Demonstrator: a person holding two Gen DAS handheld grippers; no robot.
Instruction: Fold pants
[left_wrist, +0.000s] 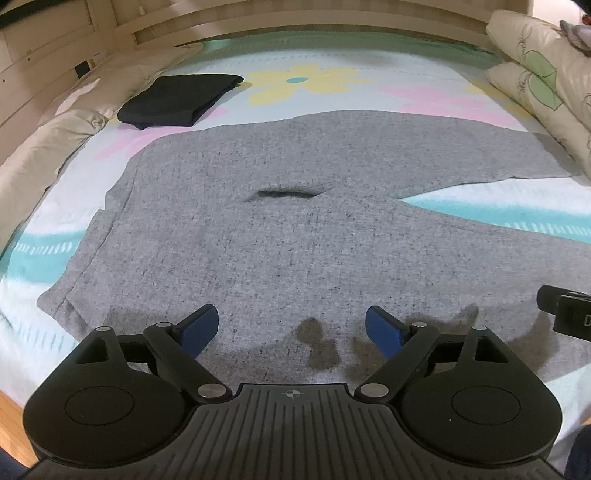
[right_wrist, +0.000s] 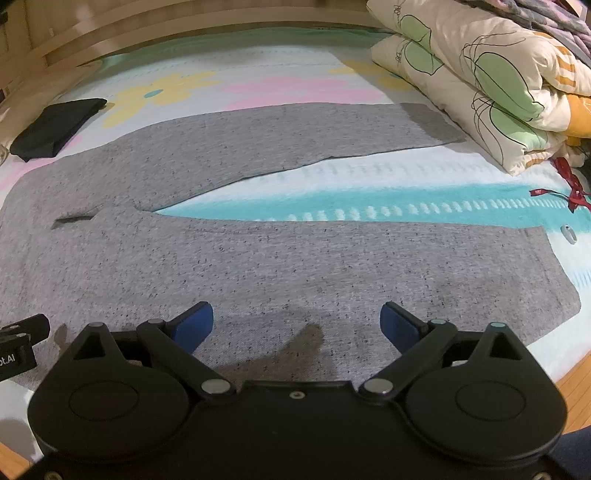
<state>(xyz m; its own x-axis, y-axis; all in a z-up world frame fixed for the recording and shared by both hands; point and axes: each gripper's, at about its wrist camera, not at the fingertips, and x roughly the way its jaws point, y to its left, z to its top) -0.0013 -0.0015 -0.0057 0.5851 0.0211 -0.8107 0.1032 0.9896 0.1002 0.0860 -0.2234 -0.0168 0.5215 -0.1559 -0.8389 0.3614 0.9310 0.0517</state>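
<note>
Grey pants (left_wrist: 295, 229) lie flat on the flowered bed sheet, waist to the left, both legs spread apart to the right. In the right wrist view the pants (right_wrist: 258, 266) show the near leg across the middle and the far leg behind it. My left gripper (left_wrist: 291, 325) is open and empty, hovering over the near edge of the pants by the waist and hip. My right gripper (right_wrist: 297, 325) is open and empty over the near leg. The right gripper's edge (left_wrist: 565, 310) shows at the right of the left wrist view; the left gripper's edge (right_wrist: 18, 343) shows at the left of the right wrist view.
A folded black garment lies at the far left of the bed (left_wrist: 177, 99), also in the right wrist view (right_wrist: 55, 125). Folded quilts are stacked at the right (right_wrist: 480, 81). A red ribbon with tag (right_wrist: 565, 192) lies on the sheet. The wooden headboard (left_wrist: 295, 18) runs behind.
</note>
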